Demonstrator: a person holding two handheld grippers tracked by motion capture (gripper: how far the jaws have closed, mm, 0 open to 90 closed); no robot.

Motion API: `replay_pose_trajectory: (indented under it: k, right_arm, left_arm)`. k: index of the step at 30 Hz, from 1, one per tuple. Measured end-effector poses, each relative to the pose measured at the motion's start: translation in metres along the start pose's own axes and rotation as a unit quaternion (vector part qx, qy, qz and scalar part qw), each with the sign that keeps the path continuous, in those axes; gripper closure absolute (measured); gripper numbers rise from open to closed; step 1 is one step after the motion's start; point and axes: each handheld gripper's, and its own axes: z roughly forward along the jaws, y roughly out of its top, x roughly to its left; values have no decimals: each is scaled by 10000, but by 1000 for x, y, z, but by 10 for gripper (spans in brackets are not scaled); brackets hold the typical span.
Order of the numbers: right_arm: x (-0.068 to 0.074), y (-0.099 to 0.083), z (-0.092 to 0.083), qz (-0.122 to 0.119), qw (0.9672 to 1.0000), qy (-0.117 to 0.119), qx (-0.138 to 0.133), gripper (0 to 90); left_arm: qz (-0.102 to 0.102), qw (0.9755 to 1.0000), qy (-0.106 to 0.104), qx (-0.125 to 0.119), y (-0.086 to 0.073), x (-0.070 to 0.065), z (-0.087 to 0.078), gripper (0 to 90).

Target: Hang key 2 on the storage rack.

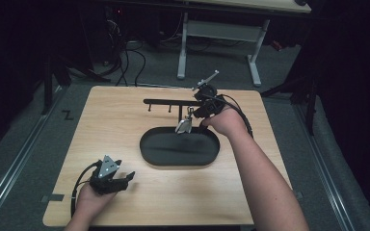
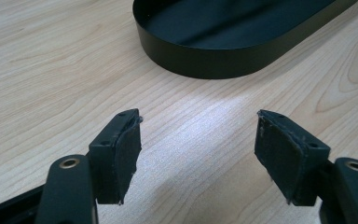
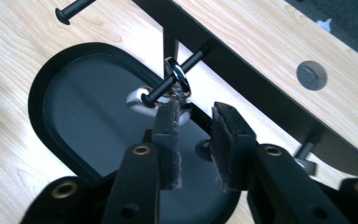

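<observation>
Shiny metal ring (image 3: 179, 81) hangs on black peg (image 3: 175, 77); right claw (image 3: 196, 122) parted, left claw (image 2: 198, 154) wide

Dim, dark-edged overview; sharp, bright close-ups.

A wooden table (image 1: 125, 202) stands on grey carpet (image 1: 19, 159). At twelve o'clock, a white-legged desk (image 1: 255, 57); at eleven, tangled black cables (image 1: 125, 62). The surroundings are dark.

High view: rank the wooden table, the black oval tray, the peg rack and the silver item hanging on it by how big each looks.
1. Wooden table
2. Black oval tray
3. Peg rack, long but thin
4. Silver item, smallest, hanging over the tray's rim by the right gripper
</observation>
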Motion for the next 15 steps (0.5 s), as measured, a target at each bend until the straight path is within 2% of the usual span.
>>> replay_pose_trajectory:
  k: [7, 15]
  right_arm:
    - [-2, -6, -8, 92, 9999, -5, -80, 652]
    - [5, -21, -15, -41, 9991, 86, -408, 467]
  left_arm:
    - [12, 10000, -1, 6, 0, -1, 1, 320]
    - [16, 10000, -23, 33, 0, -1, 2, 318]
